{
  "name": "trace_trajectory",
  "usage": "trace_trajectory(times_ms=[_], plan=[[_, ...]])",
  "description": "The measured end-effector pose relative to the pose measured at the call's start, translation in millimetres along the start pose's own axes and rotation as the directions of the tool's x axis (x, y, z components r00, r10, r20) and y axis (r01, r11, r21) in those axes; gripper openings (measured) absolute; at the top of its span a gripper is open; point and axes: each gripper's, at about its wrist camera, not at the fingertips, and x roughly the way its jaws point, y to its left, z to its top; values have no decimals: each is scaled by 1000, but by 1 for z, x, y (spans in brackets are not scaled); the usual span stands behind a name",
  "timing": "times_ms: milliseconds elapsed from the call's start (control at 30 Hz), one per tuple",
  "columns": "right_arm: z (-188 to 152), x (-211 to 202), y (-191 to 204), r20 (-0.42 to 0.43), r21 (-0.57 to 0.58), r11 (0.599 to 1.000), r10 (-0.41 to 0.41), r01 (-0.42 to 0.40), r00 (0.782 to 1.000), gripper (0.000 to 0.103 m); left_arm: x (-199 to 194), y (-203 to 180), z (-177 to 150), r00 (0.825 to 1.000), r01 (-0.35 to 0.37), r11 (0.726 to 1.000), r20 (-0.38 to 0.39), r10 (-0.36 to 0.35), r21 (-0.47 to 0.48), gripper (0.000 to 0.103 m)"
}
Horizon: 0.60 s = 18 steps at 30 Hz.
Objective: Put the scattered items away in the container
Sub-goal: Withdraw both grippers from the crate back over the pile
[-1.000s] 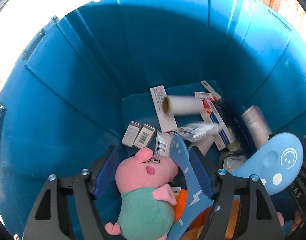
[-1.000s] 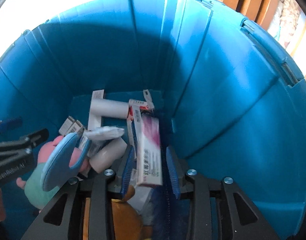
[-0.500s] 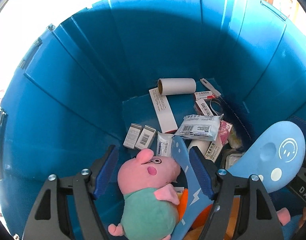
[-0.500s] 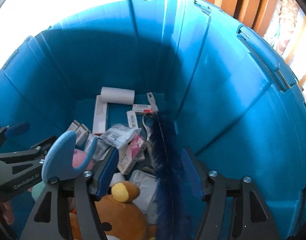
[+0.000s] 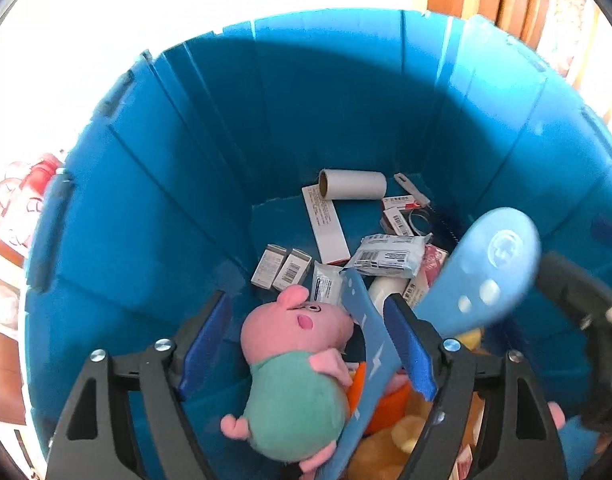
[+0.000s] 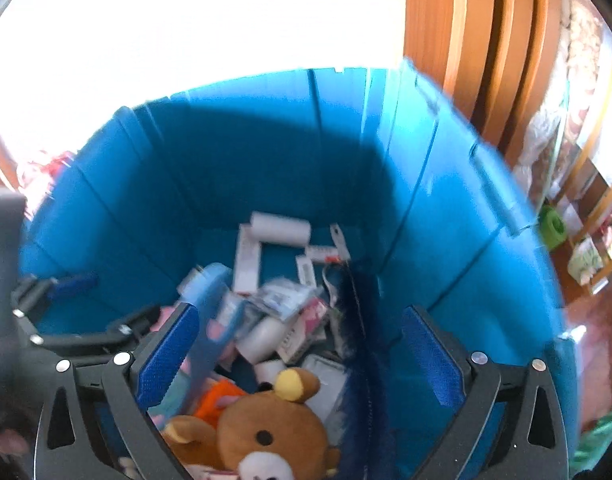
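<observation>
1. Blue bin [image 5: 154,208]: your landmark; it holds the pink pig plush [image 5: 298,364], brown bear plush [image 6: 266,432] and paper roll [image 5: 351,185].
2. Your left tongs [image 5: 306,340] stand wide about the pig, pads apart from it.
3. Your right tongs [image 6: 302,356] have just been opening wide, empty, above the bear.

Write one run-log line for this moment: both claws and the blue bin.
left claw: open, just opened wider, pig plush between, unpressed | right claw: open, just opened wide, grips nothing | blue bin: holds toys, boxes
</observation>
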Motion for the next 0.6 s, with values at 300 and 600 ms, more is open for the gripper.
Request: trace_trajectory(times_ms=[300,600], plan=[[-2,-91,32,165,-33,999,-19,25,986,103,-102,46,-33,978,140,987,170,-124,-85,79],[-5,-140,137,244,-115,993,43,-15,969,103,-178,151,-78,944,90,989,328,-47,-119,90]])
